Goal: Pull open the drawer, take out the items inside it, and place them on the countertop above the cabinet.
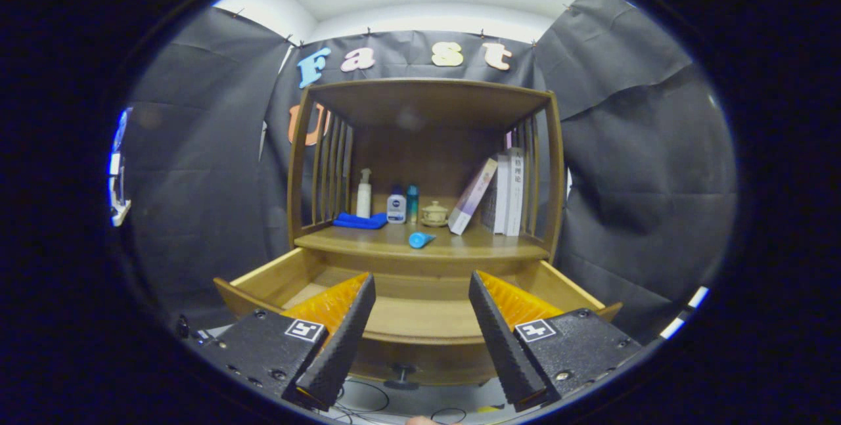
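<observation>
The claw (420,284) is held level and pointing forward, its two wedge-shaped textured fingers (341,339) spread wide apart with nothing between them. Each finger rises from a dark block bearing a square marker.

Tool (420,284): two textured wedge fingers, square coded markers, screwed housings.
</observation>
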The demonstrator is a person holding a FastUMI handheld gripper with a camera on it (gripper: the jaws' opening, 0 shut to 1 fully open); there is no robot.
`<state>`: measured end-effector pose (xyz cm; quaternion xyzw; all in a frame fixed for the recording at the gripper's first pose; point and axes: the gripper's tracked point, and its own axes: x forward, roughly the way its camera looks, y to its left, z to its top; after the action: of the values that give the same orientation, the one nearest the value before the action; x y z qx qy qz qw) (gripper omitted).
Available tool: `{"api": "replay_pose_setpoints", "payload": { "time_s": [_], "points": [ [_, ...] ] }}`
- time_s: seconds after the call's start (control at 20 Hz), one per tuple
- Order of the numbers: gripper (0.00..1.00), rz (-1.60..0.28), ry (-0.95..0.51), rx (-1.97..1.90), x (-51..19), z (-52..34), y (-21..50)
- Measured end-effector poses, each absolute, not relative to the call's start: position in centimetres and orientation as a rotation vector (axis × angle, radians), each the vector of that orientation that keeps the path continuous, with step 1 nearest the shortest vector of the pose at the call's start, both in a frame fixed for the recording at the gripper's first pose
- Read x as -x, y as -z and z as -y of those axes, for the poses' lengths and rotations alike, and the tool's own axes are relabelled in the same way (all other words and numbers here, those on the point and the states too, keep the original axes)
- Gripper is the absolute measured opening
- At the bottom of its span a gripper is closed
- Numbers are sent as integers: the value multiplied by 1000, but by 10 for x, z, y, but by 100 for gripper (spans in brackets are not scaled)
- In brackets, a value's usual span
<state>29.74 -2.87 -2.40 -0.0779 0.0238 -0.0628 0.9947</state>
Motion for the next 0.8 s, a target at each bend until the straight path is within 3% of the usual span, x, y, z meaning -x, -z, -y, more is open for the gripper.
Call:
{"api": "replay_pose_setpoints", "payload": {
  "time_s": [0.8],
  "points": [
    [91,-201,182,103,-307,33,137]
  ]
}}
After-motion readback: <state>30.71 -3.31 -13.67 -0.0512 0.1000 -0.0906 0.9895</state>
